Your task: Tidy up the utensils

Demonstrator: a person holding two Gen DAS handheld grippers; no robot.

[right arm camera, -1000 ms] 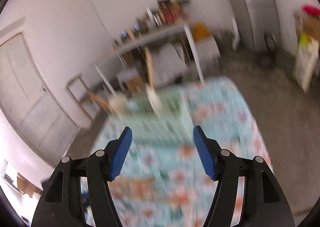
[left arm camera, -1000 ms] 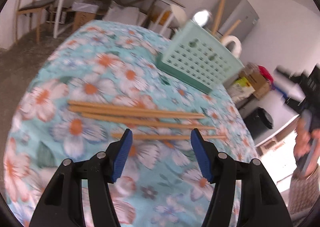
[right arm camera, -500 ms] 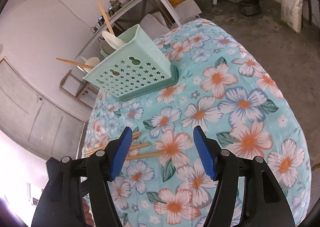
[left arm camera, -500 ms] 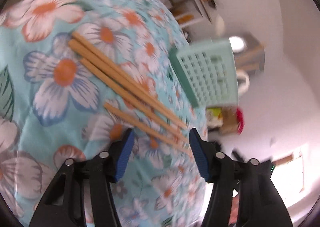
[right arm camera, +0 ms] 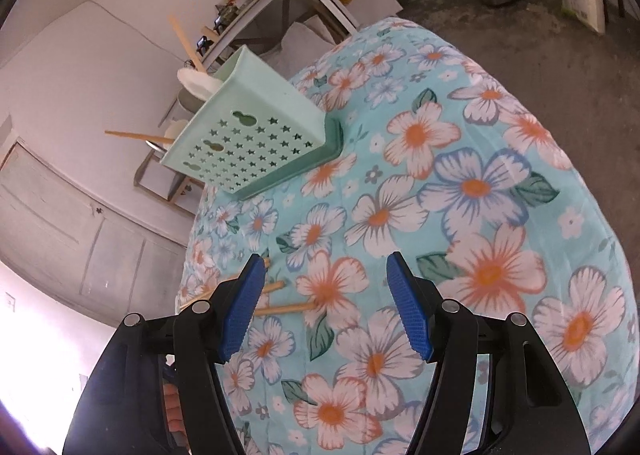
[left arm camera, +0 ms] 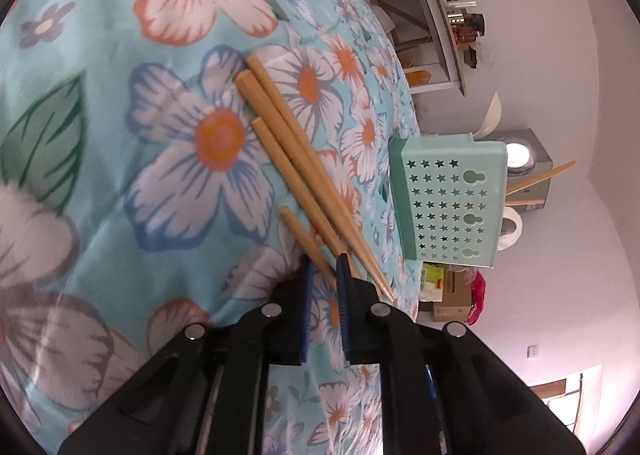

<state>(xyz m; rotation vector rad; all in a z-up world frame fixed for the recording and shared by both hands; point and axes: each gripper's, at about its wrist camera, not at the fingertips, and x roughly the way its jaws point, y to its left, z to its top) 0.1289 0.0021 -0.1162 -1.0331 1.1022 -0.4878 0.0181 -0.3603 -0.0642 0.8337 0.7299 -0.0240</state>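
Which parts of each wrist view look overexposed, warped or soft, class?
Left wrist view: bright window blown out at lower right, flowered turquoise tablecloth bulged by the fisheye, edges soft. Right wrist view: lower-left corner washed out white, mint perforated plastic utensil holder looks tilted.

The tablecloth (right arm camera: 500, 159) was turquoise with white-and-orange flowers; the holder (right arm camera: 256, 131) was mint green, star-punched; the chopsticks (left arm camera: 288, 159) were tan.

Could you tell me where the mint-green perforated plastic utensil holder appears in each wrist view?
Left wrist view: the mint-green perforated plastic utensil holder is right of centre, turned sideways, beyond the wooden chopsticks lying on the cloth.
Right wrist view: it sits upper left of centre, tilted, at the table's far edge.
Shared landmark: the floral turquoise tablecloth under it.
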